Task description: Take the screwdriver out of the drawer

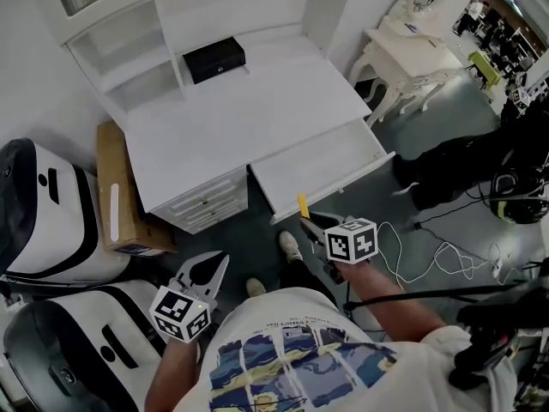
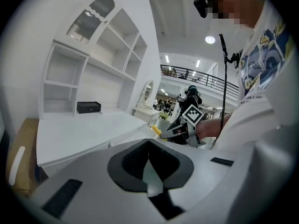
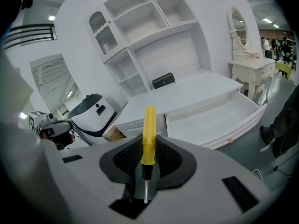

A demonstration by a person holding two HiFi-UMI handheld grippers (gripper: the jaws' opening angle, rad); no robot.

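Right gripper [image 3: 148, 147]: your jaws pinch the screwdriver [image 3: 149, 133], lower centre.
Left gripper [image 2: 148, 146]: your jaws pressed together, empty.
Drawer [image 1: 330, 163]: open, centre frame; screwdriver out, removal apparently done.

We note bright, even indoor light; ceiling lamps [image 2: 210, 39] glow overhead. White counter [image 1: 249, 114] nearly washes out. Both gripper views bend strongly, edges darkened; near foreground soft. Shadows faint.

A white worktop [image 1: 257, 118] with open shelves [image 1: 129, 67] stands against a white wall, and a black box [image 1: 214, 58] lies on it. A cardboard box [image 1: 116, 187] is beside it. The dark grey floor [image 1: 446, 204] carries white cables [image 1: 429, 256]. A white dressing table [image 1: 412, 54] stands at the right.
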